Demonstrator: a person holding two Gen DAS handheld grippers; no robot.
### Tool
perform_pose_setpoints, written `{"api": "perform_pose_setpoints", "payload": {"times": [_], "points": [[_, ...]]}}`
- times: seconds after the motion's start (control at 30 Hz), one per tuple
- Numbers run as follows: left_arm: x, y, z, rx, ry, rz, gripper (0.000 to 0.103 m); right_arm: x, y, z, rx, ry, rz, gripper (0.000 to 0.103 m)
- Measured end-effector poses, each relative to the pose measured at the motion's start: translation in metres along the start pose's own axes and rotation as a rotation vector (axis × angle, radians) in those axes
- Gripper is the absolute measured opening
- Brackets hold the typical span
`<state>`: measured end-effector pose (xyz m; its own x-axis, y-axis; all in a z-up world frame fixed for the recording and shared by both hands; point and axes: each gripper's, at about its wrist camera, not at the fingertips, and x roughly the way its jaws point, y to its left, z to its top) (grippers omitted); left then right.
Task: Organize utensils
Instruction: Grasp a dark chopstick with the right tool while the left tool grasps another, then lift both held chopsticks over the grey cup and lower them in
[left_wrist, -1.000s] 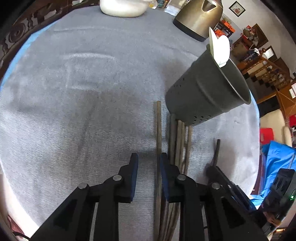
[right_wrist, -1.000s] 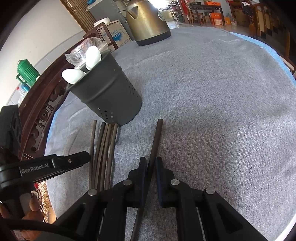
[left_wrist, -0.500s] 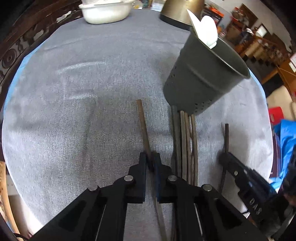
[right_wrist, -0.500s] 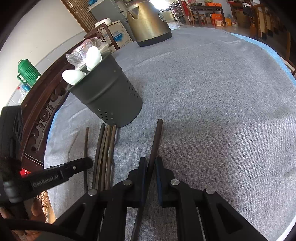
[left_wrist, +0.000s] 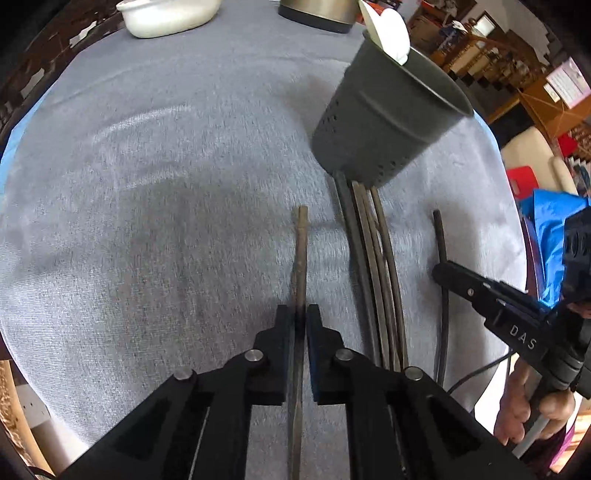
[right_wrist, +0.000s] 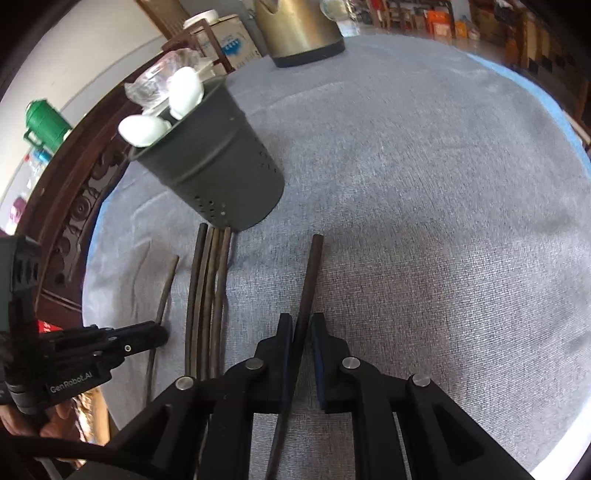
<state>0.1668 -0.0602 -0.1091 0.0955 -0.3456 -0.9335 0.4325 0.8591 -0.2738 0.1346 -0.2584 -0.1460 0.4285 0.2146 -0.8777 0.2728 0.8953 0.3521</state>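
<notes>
A dark grey perforated utensil holder (left_wrist: 388, 114) stands on the grey tablecloth with white spoons (left_wrist: 388, 29) in it; it also shows in the right wrist view (right_wrist: 214, 162). Several dark chopsticks (left_wrist: 373, 266) lie side by side in front of it, also seen in the right wrist view (right_wrist: 207, 295). My left gripper (left_wrist: 300, 317) is shut on one brown chopstick (left_wrist: 301, 251), lifted off the cloth. My right gripper (right_wrist: 302, 326) is shut on another dark chopstick (right_wrist: 312, 273). In each view the other gripper holds its chopstick beside the bundle.
A brass-coloured kettle (right_wrist: 299, 29) stands at the far side of the table. A white bowl (left_wrist: 170, 16) sits far left. A carved wooden chair back (right_wrist: 74, 206) and a green jug (right_wrist: 44, 122) lie beyond the table's edge. The tablecloth (left_wrist: 147, 184) spreads left.
My left gripper moved left, shut on a chopstick and lifted it away from the bundle. My right gripper stayed shut on its chopstick and rose slightly.
</notes>
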Motion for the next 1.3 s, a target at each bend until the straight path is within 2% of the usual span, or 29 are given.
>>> {"api": "perform_pose_setpoints", "payload": {"times": [0.1,0.17,0.27,0.33,0.47,0.6,0.73,0.87,0.9,1.07,1.3], "points": [[0.0,-0.003,0.016,-0.014,-0.02,0.017,0.023,0.002,-0.003,0.007,0.045,0.027,0.002,0.014],[0.001,-0.007,0.023,-0.015,-0.032,0.032,0.023,0.003,-0.002,0.011,0.059,0.021,-0.009,0.015],[0.003,-0.018,0.036,-0.032,-0.044,0.044,0.023,0.004,0.008,0.011,0.0,-0.02,-0.058,0.015],[0.003,-0.018,0.04,-0.033,-0.058,0.075,0.007,0.005,0.015,0.01,-0.053,-0.034,-0.09,0.013],[0.003,-0.018,0.044,-0.052,-0.094,0.069,0.005,0.003,0.014,0.008,-0.053,-0.05,-0.074,0.01],[-0.03,-0.015,0.031,-0.061,-0.19,0.043,0.005,-0.013,0.006,0.009,-0.028,-0.092,0.026,0.009],[-0.077,-0.017,0.034,-0.052,-0.324,0.039,0.005,-0.043,0.003,0.014,-0.018,-0.193,0.141,0.007],[-0.122,-0.025,0.033,-0.046,-0.47,0.021,0.005,-0.075,0.014,0.019,-0.022,-0.347,0.223,0.007],[-0.134,-0.024,0.028,-0.047,-0.507,0.015,0.005,-0.088,0.016,0.019,-0.028,-0.411,0.247,0.007],[-0.16,-0.028,0.029,-0.041,-0.649,-0.005,0.005,-0.131,0.029,0.03,-0.034,-0.658,0.277,0.007],[-0.204,-0.043,0.047,0.005,-0.761,-0.029,0.005,-0.187,0.052,0.043,-0.053,-0.835,0.298,0.007]]}}
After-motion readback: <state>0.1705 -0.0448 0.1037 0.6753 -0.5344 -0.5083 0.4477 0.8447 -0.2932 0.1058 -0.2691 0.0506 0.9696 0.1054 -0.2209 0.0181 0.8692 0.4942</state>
